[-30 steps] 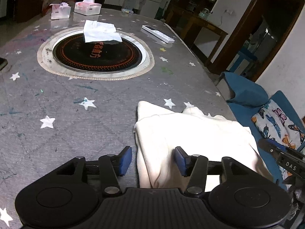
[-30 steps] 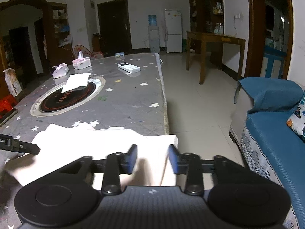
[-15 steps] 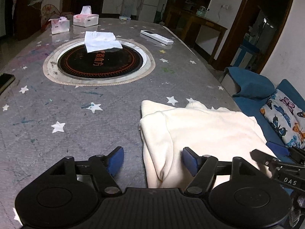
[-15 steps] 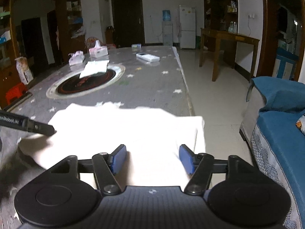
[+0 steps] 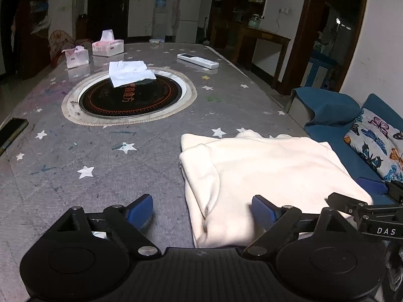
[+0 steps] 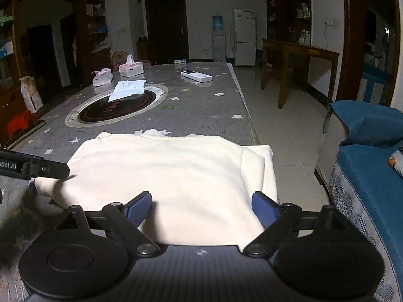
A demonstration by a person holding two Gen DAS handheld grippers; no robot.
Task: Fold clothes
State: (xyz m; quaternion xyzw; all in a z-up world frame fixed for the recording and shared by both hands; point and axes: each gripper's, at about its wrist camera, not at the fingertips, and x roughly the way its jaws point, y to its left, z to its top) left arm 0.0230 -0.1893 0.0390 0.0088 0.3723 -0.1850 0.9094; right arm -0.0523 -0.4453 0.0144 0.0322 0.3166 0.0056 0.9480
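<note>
- Walls white, room dimly lit.
- Floor [image 6: 284, 115] pale glossy tile.
- White refrigerator [image 6: 245, 40] against far wall, water dispenser [image 6: 217, 39] just beside it.
- Dark door [image 6: 166, 29] closed.
- Wooden side table [image 6: 299, 63] at right wall.
- Blue sofa [image 6: 370, 176] at right, butterfly cushion [image 5: 377, 143] on it.

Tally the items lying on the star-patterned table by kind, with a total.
Cream garment: 1
White cloth: 1
Tissue packs: 2
Remote control: 1
Phone: 1
Small item at the far edge, unclear: 1
Total: 7
</note>
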